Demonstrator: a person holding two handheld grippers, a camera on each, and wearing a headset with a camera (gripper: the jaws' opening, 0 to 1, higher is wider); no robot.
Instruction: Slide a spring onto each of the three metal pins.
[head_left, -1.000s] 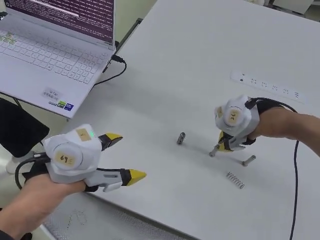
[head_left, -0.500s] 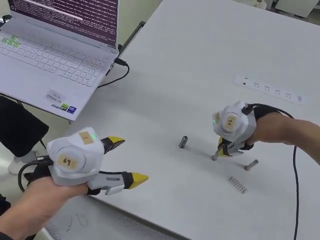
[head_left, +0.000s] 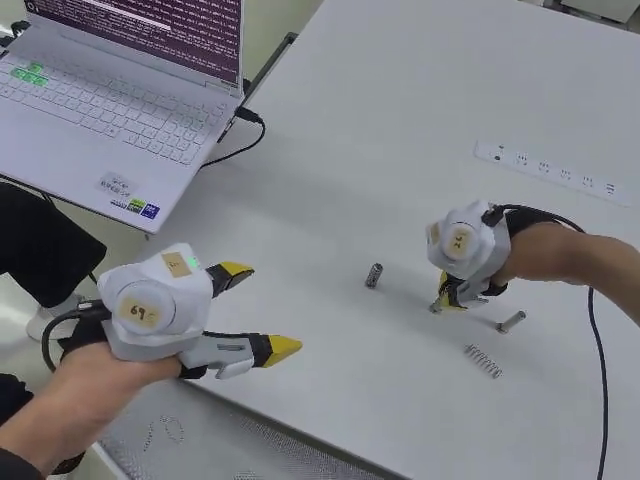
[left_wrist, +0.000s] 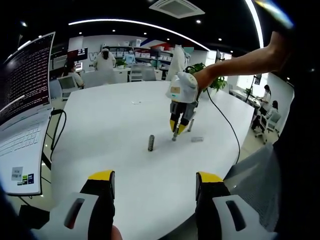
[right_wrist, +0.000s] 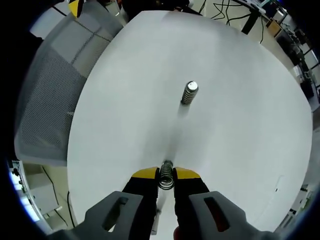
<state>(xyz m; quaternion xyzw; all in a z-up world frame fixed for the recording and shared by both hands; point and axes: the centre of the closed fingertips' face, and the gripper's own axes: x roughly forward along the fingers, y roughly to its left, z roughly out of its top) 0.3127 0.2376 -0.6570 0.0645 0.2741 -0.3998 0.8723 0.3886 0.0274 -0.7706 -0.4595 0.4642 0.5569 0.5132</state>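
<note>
My right gripper (right_wrist: 167, 173) pinches the spring (right_wrist: 166, 182) mid-coil; it's probably light, springy, apt to flick away. My left gripper (left_wrist: 156, 176) gapes empty.

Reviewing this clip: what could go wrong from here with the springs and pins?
The right hand-held gripper pinches a spring only at its very tips, so it might slip or shoot away. The upright pin, already fitted, stands close by and could be knocked over. The last pin lies on its side and may roll.
</note>
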